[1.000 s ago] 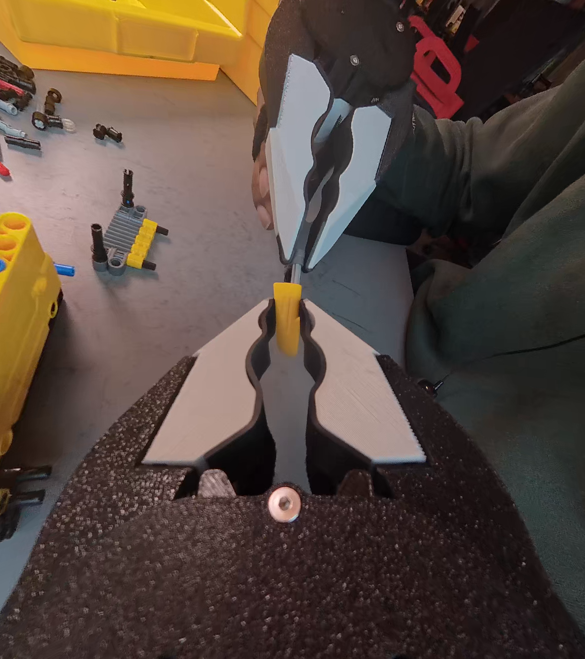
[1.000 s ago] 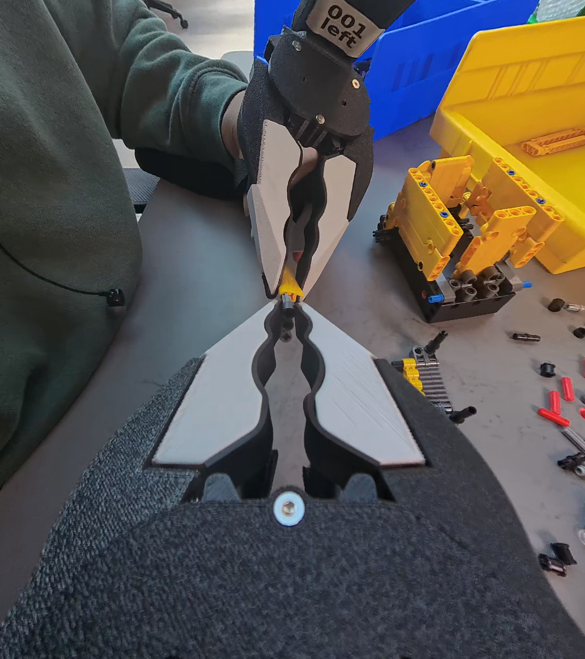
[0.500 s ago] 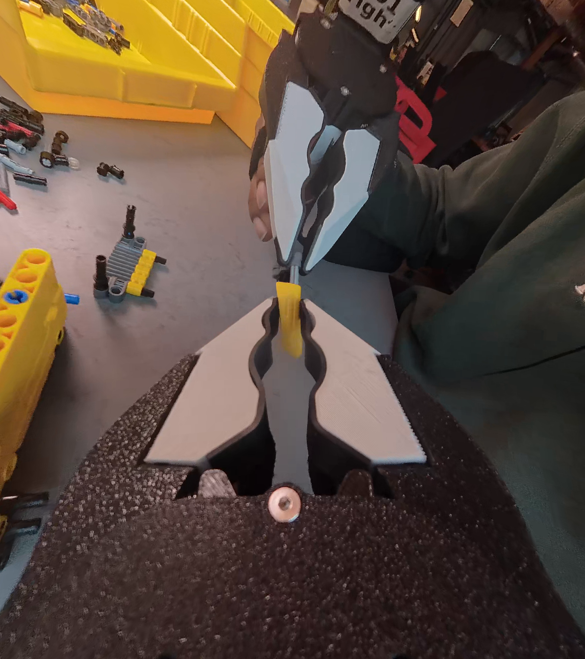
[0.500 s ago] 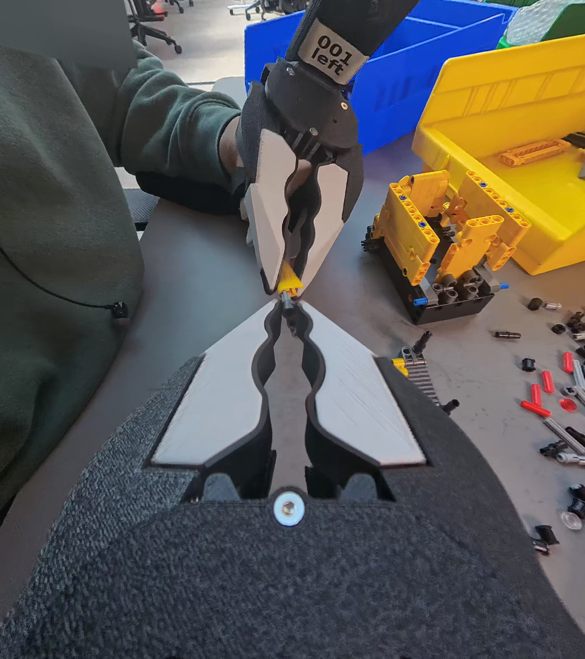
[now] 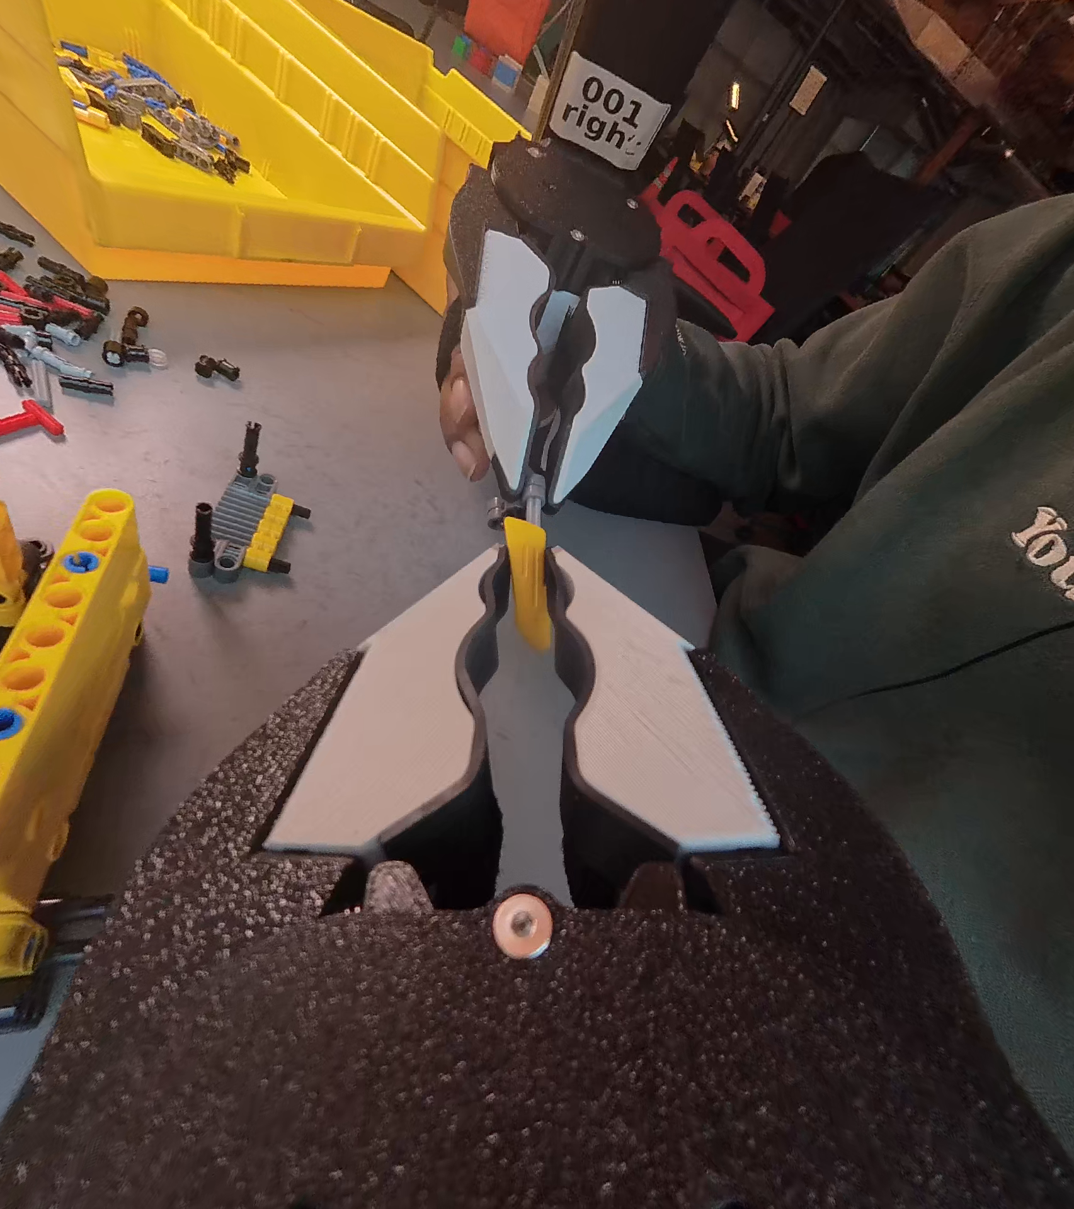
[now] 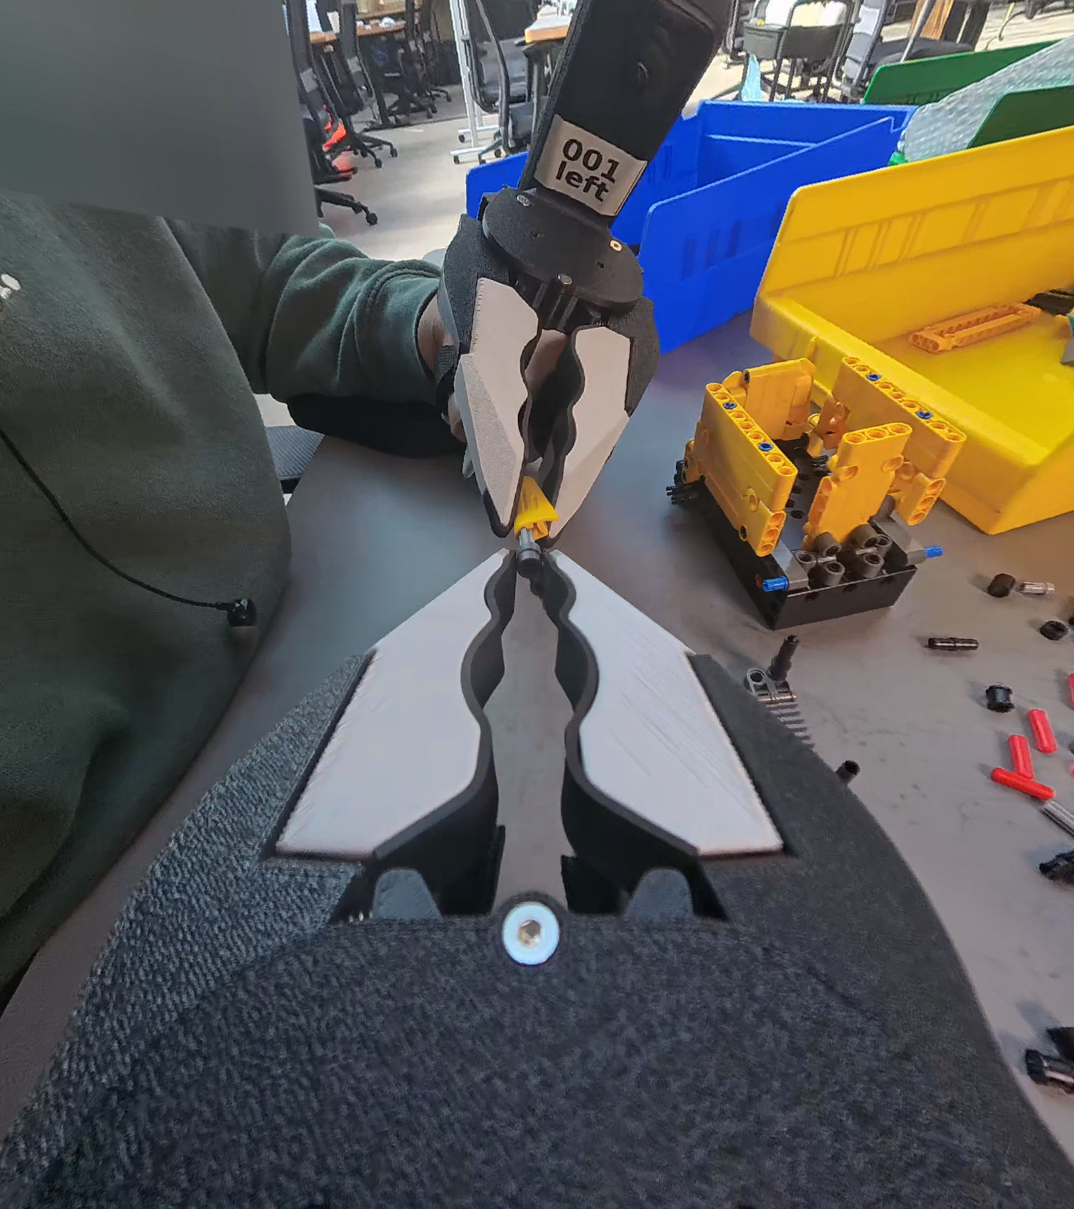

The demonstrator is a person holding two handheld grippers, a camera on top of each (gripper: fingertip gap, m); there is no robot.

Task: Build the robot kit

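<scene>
Pinching a yellow piece [image 5: 529, 592], left tongs [image 5: 524, 556]; right tongs [image 6: 529, 568] clamped on a grey axle [image 6: 527, 556], mostly hidden.

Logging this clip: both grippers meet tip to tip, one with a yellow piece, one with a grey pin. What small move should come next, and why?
Probably press the grey pin straight into the yellow piece. The right gripper and left gripper both grip firmly, and the pin's tip sits at the piece's end, roughly in line.

yellow piece [image 5: 526, 592], grey pin [image 5: 535, 498], blue bin [image 6: 750, 216]
</scene>
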